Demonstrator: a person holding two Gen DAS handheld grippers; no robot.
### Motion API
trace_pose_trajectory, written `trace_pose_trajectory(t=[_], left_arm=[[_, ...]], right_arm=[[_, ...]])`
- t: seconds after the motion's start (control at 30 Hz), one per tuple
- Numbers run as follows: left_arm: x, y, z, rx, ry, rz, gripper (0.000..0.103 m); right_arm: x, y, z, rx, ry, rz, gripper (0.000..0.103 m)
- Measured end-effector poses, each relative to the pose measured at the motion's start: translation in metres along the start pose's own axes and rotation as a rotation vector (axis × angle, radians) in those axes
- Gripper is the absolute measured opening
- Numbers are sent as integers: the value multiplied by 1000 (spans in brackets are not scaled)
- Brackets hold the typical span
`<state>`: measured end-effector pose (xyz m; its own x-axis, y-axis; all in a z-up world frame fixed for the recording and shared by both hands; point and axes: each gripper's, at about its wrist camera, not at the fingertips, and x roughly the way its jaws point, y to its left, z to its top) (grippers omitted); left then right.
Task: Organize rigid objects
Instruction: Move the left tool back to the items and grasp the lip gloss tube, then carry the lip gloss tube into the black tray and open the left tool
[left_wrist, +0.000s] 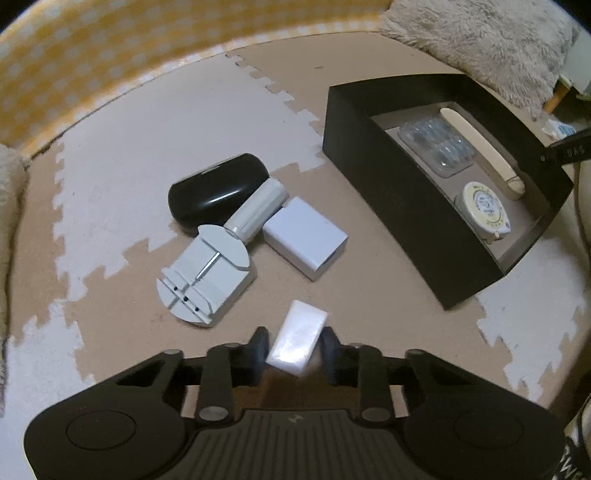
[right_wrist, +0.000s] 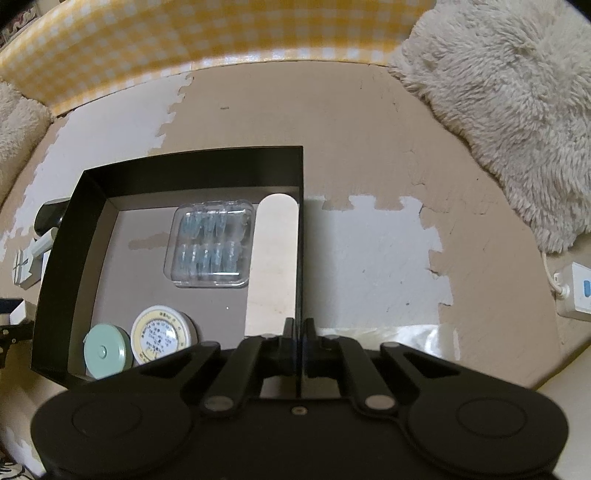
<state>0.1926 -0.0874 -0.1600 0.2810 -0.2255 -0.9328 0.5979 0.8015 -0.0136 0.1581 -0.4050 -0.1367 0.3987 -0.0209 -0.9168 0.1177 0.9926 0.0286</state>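
My left gripper is shut on a small white block, held above the foam floor mat. Ahead of it lie a white adapter box, a grey watch-link tool and a black oval case. The black open box stands to the right. My right gripper is shut on the box's right wall. Inside the box are a clear blister pack, a cream nail file, a round yellow-rimmed tin and a mint green round tape.
A yellow checked wall runs along the back. A fluffy cream rug lies at the right, another fluffy edge at the left. A white power strip sits at the far right.
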Motion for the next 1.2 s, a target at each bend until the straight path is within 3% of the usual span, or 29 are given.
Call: trace_pose_trajectory(t=[0.13,0.6,0.8,0.97,1.2], left_arm=[[-6,4,0,-52,-17,-25,22],[-46,13,8,-246,-171,-120,22],[-70,11,14,-341,-278,-197,22],[-80,-11,30,-385,-337,-288,22],[-52,-66,58,-345,-294,-351,22]], right_arm=[[0,0,0,-2,0,-1,3],[1,0,0,3,0,3,3],[1,0,0,0,1,1,3],[1,-1,1,4,3,2,3],[1,-1,1,6,3,3,3]])
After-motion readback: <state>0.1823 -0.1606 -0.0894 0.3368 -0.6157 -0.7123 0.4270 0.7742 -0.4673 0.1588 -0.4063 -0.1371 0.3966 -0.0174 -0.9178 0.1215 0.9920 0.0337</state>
